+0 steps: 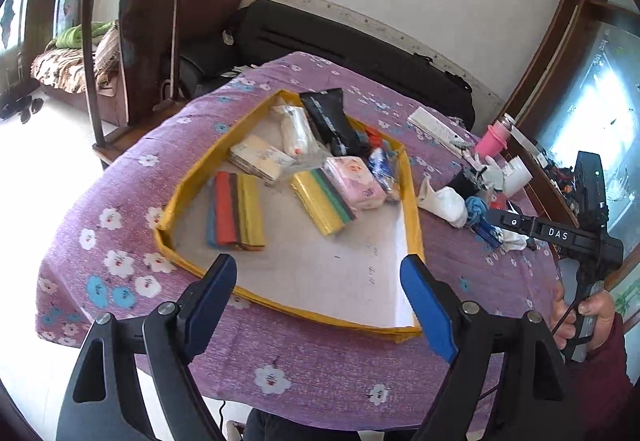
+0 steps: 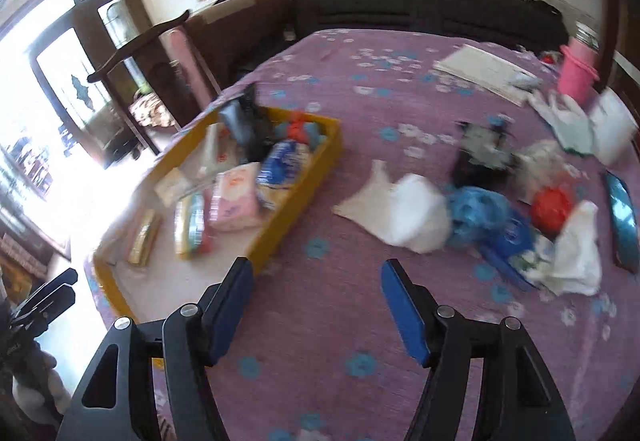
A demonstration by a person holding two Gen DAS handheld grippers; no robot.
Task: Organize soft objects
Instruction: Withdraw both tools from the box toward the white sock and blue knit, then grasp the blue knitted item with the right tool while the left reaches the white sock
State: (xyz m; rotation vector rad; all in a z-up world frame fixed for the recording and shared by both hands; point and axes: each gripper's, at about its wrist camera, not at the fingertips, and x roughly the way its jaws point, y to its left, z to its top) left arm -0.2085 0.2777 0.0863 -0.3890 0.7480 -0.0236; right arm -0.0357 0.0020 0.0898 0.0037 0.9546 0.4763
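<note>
A yellow-rimmed tray (image 1: 413, 201) with a white floor lies on the purple flowered tablecloth. It holds two colourful cloth packs (image 1: 236, 211), a pink tissue pack (image 1: 354, 181), a cream packet, a clear bag and a black pouch. It also shows in the right wrist view (image 2: 298, 197). My left gripper (image 1: 316, 273) is open and empty over the tray's near edge. My right gripper (image 2: 316, 277) is open and empty above the cloth, right of the tray. A white cloth (image 2: 404, 209), a blue bag (image 2: 476, 209) and white bags (image 2: 576, 253) lie loose ahead of it.
A pink cup (image 2: 576, 73), a white flat box (image 2: 480, 69), a red ball (image 2: 552, 205) and a blue flat object (image 2: 624, 221) sit on the table's right side. A dark wooden chair (image 1: 132, 41) and a black sofa (image 1: 360, 45) stand beyond the table.
</note>
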